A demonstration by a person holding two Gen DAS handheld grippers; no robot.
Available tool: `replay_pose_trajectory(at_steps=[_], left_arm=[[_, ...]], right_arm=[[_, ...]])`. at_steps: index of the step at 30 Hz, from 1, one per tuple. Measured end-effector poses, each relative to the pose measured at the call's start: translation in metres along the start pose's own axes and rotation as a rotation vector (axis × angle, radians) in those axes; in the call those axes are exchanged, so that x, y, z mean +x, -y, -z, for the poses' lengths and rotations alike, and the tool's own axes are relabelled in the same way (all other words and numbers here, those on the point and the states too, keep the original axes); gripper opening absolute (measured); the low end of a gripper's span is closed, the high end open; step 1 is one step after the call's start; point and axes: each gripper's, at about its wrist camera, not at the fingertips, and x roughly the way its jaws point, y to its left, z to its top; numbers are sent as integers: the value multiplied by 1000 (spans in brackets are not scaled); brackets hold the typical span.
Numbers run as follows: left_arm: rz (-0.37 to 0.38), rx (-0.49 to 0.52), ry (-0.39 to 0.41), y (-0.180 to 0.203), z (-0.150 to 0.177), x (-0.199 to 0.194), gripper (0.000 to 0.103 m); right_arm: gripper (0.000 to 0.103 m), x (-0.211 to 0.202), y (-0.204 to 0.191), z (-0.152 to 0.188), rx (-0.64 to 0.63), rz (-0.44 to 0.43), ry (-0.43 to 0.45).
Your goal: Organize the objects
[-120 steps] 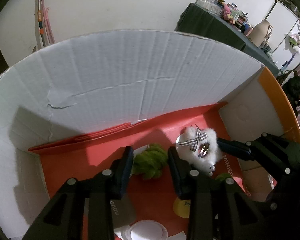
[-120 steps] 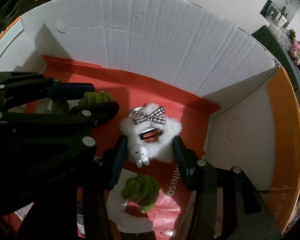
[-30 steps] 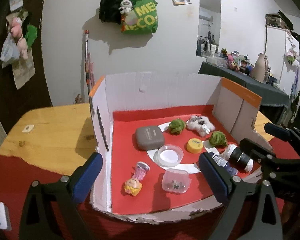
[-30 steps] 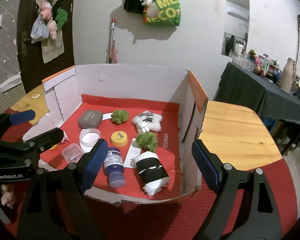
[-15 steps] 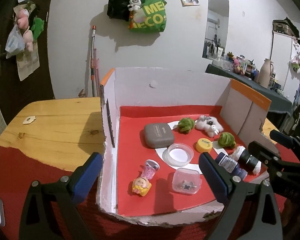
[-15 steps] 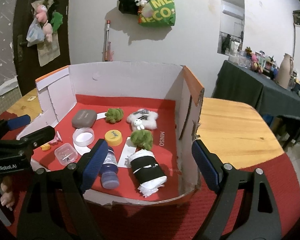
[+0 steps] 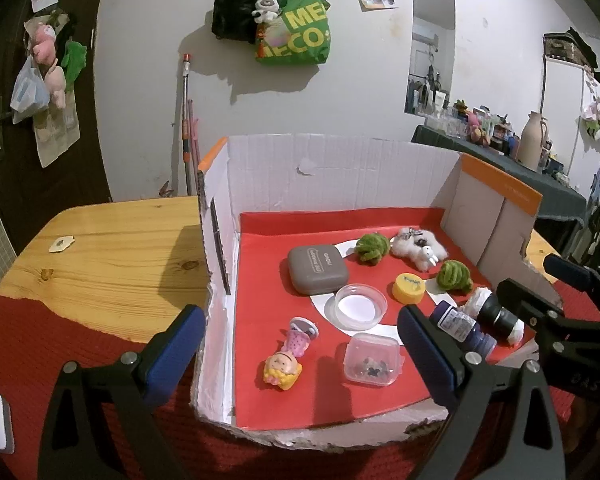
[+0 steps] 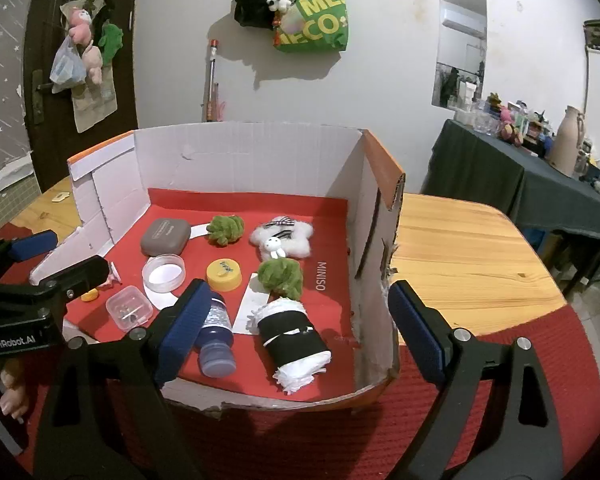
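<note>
Beyond both wide-spread tools (image 7: 300,340) (image 8: 296,312), the box (image 8: 252,156) of trinkets.

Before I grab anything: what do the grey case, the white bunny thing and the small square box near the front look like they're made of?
Grey case: looks like matte hard plastic, smooth with rounded edges.
White bunny thing: fluffy plush, fuzzy outline, with a checked fabric bow.
Small square box: clear, glossy plastic; small dark bits show through its lid.
</note>
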Motion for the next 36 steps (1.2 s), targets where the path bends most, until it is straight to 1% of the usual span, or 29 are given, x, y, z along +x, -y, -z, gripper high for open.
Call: replay_pose_trajectory(at_steps=[14,36], left_arm=[[-5,20,18,3,1,-3,99],[-5,20,18,-1,1,-5,100]], right_arm=[[93,1,1,1,9,0,0],[93,2,2,2,11,-2,-4]])
